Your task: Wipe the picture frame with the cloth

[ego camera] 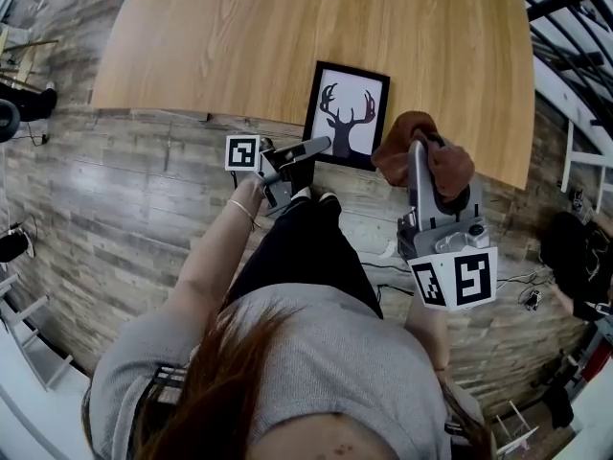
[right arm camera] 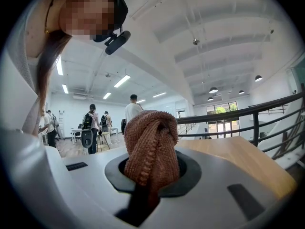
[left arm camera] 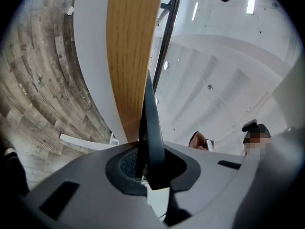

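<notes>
Gripping the frame (ego camera: pixel 347 113) at its lower corner, left gripper (ego camera: pixel 311 149) clamped; right gripper (ego camera: pixel 418 151) clenches the cloth (ego camera: pixel 448 166) just beside it. The wiping itself looks still to do.

Cloth (right arm camera: pixel 152 147) is coarse knit, table (ego camera: pixel 239 36) smooth wood.
</notes>
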A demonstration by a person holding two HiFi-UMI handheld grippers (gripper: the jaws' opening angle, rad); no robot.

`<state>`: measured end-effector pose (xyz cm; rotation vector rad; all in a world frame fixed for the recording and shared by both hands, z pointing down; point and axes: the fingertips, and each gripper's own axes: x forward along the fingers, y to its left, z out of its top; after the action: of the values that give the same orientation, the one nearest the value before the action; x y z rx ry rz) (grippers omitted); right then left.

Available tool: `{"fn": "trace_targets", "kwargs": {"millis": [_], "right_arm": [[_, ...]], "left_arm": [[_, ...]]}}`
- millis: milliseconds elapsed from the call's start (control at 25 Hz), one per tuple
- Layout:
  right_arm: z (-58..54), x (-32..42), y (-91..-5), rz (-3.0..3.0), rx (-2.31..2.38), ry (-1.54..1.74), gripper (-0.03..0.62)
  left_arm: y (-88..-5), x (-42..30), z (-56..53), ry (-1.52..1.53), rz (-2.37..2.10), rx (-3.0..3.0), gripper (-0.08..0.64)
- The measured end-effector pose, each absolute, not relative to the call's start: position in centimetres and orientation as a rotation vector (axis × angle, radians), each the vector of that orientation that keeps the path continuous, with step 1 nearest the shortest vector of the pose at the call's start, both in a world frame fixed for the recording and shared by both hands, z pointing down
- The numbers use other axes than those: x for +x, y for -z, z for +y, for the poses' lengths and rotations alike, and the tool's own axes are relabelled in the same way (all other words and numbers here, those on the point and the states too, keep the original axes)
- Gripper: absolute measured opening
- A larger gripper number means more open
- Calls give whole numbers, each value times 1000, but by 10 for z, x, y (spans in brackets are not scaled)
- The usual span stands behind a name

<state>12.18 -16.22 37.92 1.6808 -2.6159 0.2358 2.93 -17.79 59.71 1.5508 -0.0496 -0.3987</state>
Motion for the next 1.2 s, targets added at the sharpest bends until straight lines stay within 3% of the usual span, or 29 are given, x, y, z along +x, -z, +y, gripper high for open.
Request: {"fn": "trace_targets", "kwargs": {"millis": [400,520,640,760,1200], "right_arm": [[-161,117,-387,-2594,1666,-253,74],[-160,115,-387,-2592,1660,-248,74],[-160,113,-387,-2591,1661,-247,74],[-160,112,-386,-2592,1664,-249,74],[-159,109,-381,-2616,1672,-257,74]], "left_arm": [[-598,25,-179,426,-34,1618,40],[-592,23,-180,450,-16,1644,105],[-581,23,-180,469,26,1676,235],[-570,23,-180,500,72,1686,310],[-597,-9,-174,523,-25,1625,339]]}}
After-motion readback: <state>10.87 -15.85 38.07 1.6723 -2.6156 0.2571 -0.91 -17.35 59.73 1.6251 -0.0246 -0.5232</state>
